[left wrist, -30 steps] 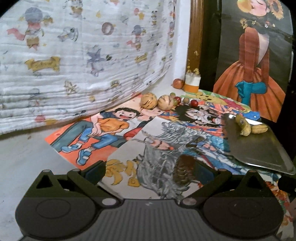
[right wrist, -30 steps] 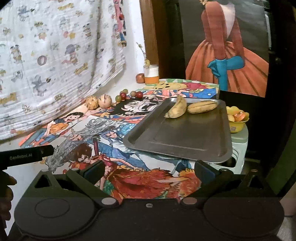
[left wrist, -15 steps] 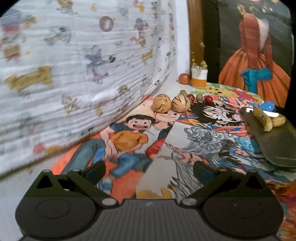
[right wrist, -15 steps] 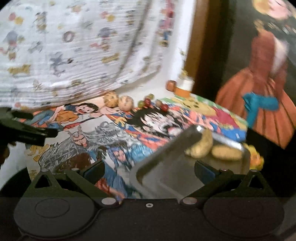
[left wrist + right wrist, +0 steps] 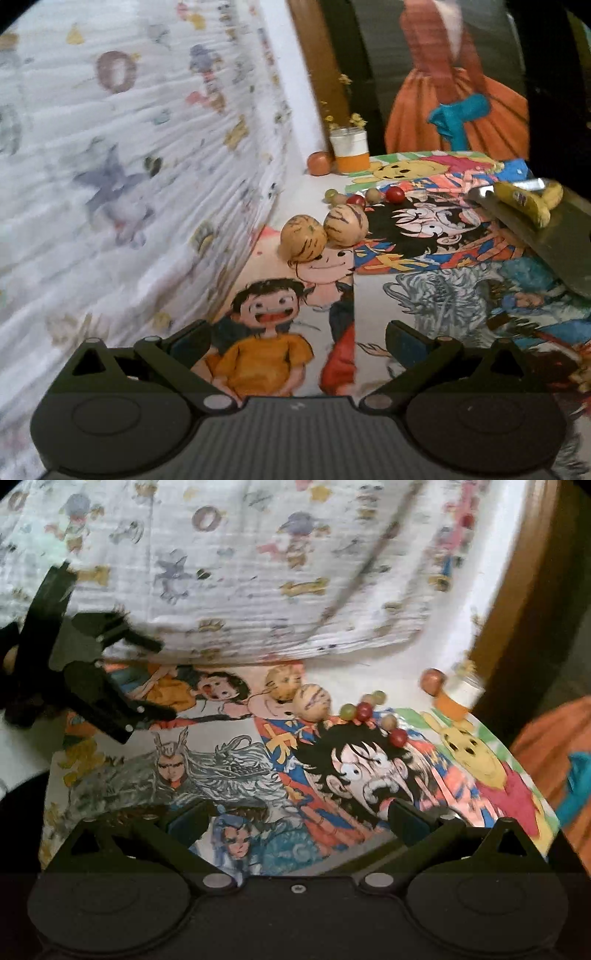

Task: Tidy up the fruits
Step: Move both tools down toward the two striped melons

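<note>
Tan dark-striped melons (image 5: 324, 234), yellow bananas (image 5: 524, 202), grey tray (image 5: 561, 243) (cartoon-printed tablecloth (image 5: 229, 760))

No brand, label or number can be read; only a large "O" (image 5: 116, 72) shows on the white printed cloth (image 5: 147, 147).

Glossy metal tray (image 5: 554, 243); crinkled cloth sheet (image 5: 129, 147).
</note>
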Motion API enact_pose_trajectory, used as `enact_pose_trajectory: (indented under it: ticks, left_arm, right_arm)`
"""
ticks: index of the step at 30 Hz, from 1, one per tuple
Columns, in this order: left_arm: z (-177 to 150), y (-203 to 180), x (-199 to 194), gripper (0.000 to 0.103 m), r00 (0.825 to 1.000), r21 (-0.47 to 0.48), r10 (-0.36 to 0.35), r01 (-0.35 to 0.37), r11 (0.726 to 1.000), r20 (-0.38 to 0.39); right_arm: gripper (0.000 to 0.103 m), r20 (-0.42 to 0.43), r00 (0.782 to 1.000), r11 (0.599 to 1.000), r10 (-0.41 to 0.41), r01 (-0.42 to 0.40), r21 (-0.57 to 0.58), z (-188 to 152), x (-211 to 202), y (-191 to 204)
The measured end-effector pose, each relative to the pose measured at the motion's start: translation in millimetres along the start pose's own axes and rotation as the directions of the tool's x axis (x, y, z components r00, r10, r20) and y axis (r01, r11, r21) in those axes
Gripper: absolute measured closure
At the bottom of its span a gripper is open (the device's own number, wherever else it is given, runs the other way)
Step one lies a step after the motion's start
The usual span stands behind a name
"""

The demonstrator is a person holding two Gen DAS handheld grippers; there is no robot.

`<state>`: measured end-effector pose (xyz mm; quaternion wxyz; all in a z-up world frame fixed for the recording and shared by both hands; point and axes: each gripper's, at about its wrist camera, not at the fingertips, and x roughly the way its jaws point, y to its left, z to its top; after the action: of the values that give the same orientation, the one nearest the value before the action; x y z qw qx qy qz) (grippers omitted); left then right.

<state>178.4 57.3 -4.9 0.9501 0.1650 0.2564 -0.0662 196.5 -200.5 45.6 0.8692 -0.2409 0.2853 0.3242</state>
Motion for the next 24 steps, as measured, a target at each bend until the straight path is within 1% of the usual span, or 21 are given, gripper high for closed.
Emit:
enact_pose_trajectory:
  ticks: [3,6,9,10,13,14,16,19,21,24]
  left_arm:
    - [3.1,-3.4,9.2,0.000,1.000,0.096,-0.001,-0.001,0.995,0.019]
    - [8.4,-5.3,21.8,0.000,1.000,0.179,-0.006,0.002,0.984,0.022]
    - [15.7,-4.5,38.0,0.000,1.000,0.240,0.003,-0.005,0.971,0.011]
    - [19.3,-3.8,43.8,0.000,1.000,0.258,0.004,-0.006,0.966,0.008]
    - [30.4,-2.0,59.4,0.000,1.000,0.308,0.006,-0.006,0.951,0.001]
    - [33.2,-2.3,63.9,0.000,1.000,0.326,0.008,-0.008,0.945,0.000]
    - [39.3,-4.7,74.8,0.000,1.000,0.382,0.012,-0.011,0.924,0.002]
    - [47.0,-8.6,92.0,0.000,1.000,0.462,0.018,-0.017,0.887,0.003]
    - [52.5,-9.7,102.4,0.000,1.000,0.488,0.008,-0.003,0.873,-0.009]
    - [56.9,-11.6,113.5,0.000,0.999,0.540,-0.033,0.035,0.841,-0.013]
  right_arm:
    - [0.001,-0.021,0.999,0.993,0.027,-0.029,-0.116,9.1,13.0,-11.7]
    - [0.001,-0.050,0.997,0.965,0.059,-0.070,-0.253,19.7,25.9,-22.3]
    - [0.001,-0.080,0.992,0.893,0.096,-0.121,-0.434,29.4,41.2,-29.0]
    - [0.001,-0.083,0.991,0.862,0.104,-0.132,-0.490,33.1,47.7,-30.9]
    - [0.001,-0.096,0.985,0.789,0.142,-0.171,-0.590,43.0,65.6,-35.7]
    - [0.001,-0.104,0.981,0.769,0.161,-0.191,-0.610,46.9,72.1,-37.6]
    - [0.001,-0.119,0.974,0.741,0.192,-0.224,-0.634,54.8,86.4,-40.0]
    - [0.001,-0.128,0.968,0.697,0.215,-0.245,-0.674,65.7,109.0,-40.6]
    - [0.001,-0.132,0.969,0.679,0.209,-0.241,-0.693,71.1,124.0,-39.7]
    - [0.002,-0.172,0.959,0.665,0.225,-0.280,-0.693,80.1,148.5,-41.8]
